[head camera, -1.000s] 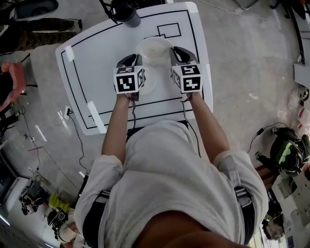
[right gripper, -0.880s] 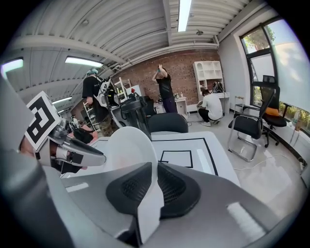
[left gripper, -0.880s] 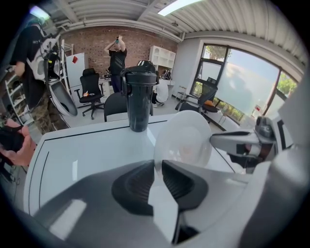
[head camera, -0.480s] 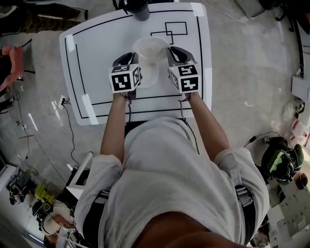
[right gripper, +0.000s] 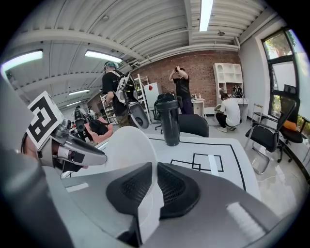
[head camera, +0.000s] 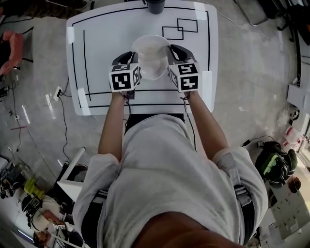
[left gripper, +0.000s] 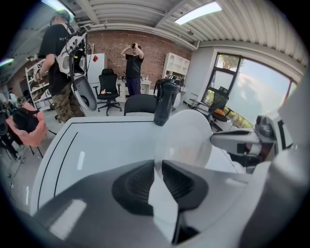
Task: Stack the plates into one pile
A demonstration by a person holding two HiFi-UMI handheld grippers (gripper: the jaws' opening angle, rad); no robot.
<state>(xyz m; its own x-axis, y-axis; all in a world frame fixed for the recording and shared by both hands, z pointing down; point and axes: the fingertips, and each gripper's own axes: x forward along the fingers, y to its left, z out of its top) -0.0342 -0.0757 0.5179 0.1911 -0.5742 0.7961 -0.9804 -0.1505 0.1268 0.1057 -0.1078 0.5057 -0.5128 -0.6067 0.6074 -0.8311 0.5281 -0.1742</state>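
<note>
A white plate (head camera: 151, 47) hangs over the white table (head camera: 101, 53), gripped at opposite rims. My left gripper (head camera: 131, 58) is shut on its left rim, and the rim runs between the pads (left gripper: 158, 167). My right gripper (head camera: 175, 51) is shut on the right rim (right gripper: 154, 169). The plate (left gripper: 186, 140) tilts up between both tools (right gripper: 123, 147). A second, translucent plate (head camera: 154, 72) shows nearer me, partly under the held one; I cannot tell whether the two touch.
A dark tumbler (head camera: 155, 6) stands at the table's far edge (right gripper: 170, 121). Black rectangles (head camera: 180, 28) are drawn at the far right of the tabletop. Beyond the table are people, office chairs (left gripper: 107, 89) and shelves. Cables lie on the floor at the left (head camera: 63, 116).
Both grippers have shifted across the table together with the plate still clamped. The held plate now overlaps the nearer plate more than a second ago.
</note>
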